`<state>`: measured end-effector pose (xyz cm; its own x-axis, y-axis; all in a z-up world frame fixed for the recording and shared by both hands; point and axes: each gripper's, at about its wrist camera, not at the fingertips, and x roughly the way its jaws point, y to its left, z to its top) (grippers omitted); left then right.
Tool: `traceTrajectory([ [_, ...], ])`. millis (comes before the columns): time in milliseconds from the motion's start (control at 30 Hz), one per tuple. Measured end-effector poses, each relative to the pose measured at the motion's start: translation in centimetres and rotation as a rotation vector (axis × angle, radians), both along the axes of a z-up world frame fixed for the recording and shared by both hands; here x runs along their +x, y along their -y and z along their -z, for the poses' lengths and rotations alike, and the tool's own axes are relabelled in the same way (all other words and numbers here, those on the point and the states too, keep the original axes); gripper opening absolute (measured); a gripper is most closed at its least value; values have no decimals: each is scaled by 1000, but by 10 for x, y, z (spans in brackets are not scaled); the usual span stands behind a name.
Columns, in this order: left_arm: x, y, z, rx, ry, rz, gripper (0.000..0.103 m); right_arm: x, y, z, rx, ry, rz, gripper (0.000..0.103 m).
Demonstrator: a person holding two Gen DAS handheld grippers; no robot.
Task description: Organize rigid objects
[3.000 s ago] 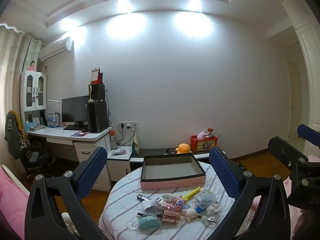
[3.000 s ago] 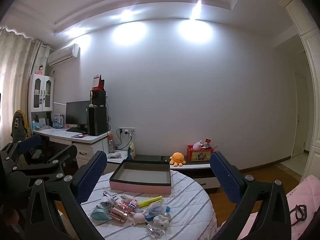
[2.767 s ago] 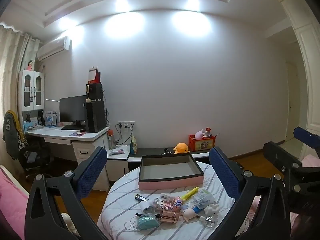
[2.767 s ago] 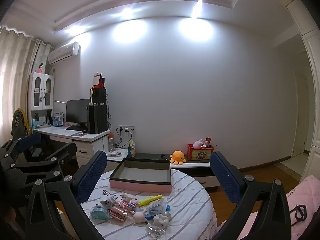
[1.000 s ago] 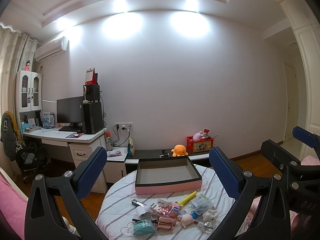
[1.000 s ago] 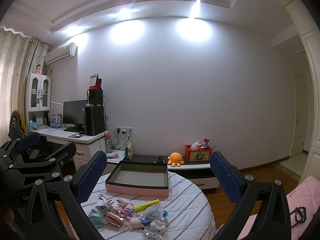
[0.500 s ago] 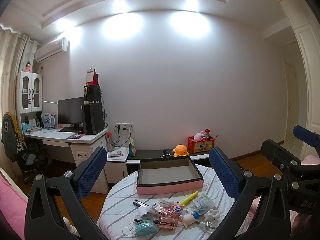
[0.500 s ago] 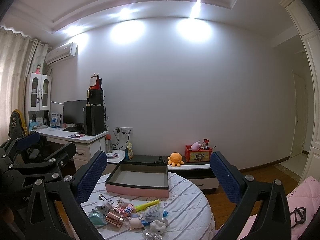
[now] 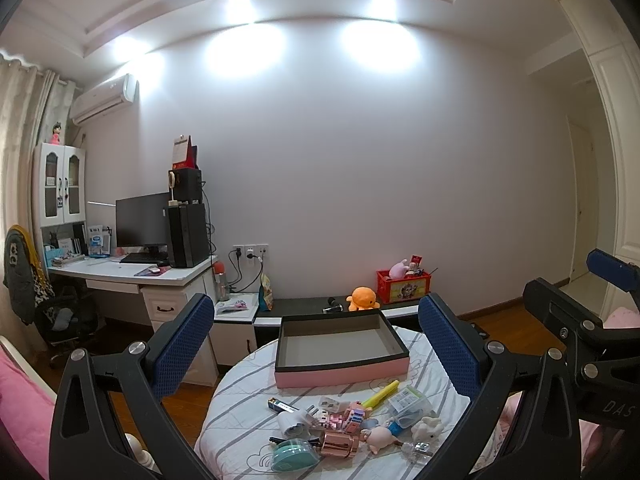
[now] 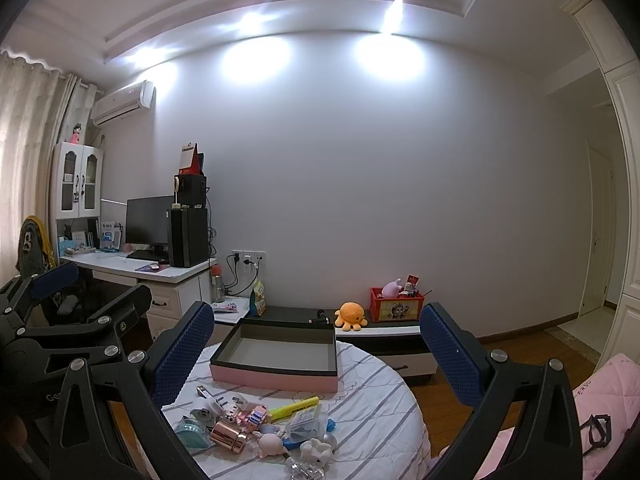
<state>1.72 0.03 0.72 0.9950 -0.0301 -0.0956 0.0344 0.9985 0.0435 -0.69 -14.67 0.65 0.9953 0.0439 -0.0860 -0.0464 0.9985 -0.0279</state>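
We are holding both grippers up above the near edge of the round table [image 9: 240, 400], and both are standing wide apart with nothing between their blue pads. The left gripper [image 9: 320, 344] is framing the table from its left side; the right gripper [image 10: 320, 346] is framing it from the right, and each is showing at the edge of the other's view.

Nearest to us, on the striped cloth, a heap of small rigid things is lying close together: a teal round case [image 9: 294, 454], a rose-gold cylinder [image 9: 340, 445], a white plug adapter [image 9: 294, 420], a little pink pig figure [image 9: 378, 436], a white rabbit figure [image 9: 428, 428], a clear plastic box [image 9: 408, 400] and a yellow highlighter [image 9: 382, 392]. Several of them are touching; we cannot tell exactly which are resting on which.

Just beyond the heap, apart from it, an open pink tray with a dark rim [image 9: 340, 374] is sitting on the far half of the table, and it is holding nothing.

Behind the table a low dark bench is carrying an orange plush octopus [image 9: 362, 298] and a red crate of toys [image 9: 404, 286]. Farther left a white desk [image 9: 132, 272] is bearing a monitor and a black computer tower against the wall.
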Motion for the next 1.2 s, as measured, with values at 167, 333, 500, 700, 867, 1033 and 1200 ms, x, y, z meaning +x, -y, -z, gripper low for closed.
traceTrajectory([
  [167,0,-1,1,0,-4,0,103,2,0,0,2,-6,-2,103],
  [333,0,-5,3,5,-13,-2,103,3,-2,2,1,-15,-4,103],
  [500,1,-6,4,4,-18,1,103,6,-2,5,2,-26,-7,103],
  [700,15,-15,18,21,-54,-27,103,18,-1,18,1,-70,5,103],
  [867,39,-39,53,-2,-149,-69,103,39,10,49,19,-163,21,103],
  [1033,67,-54,109,5,-285,-72,103,67,16,99,8,-295,11,103],
  [1200,93,-62,177,-30,-466,-62,103,88,24,149,4,-413,20,103],
])
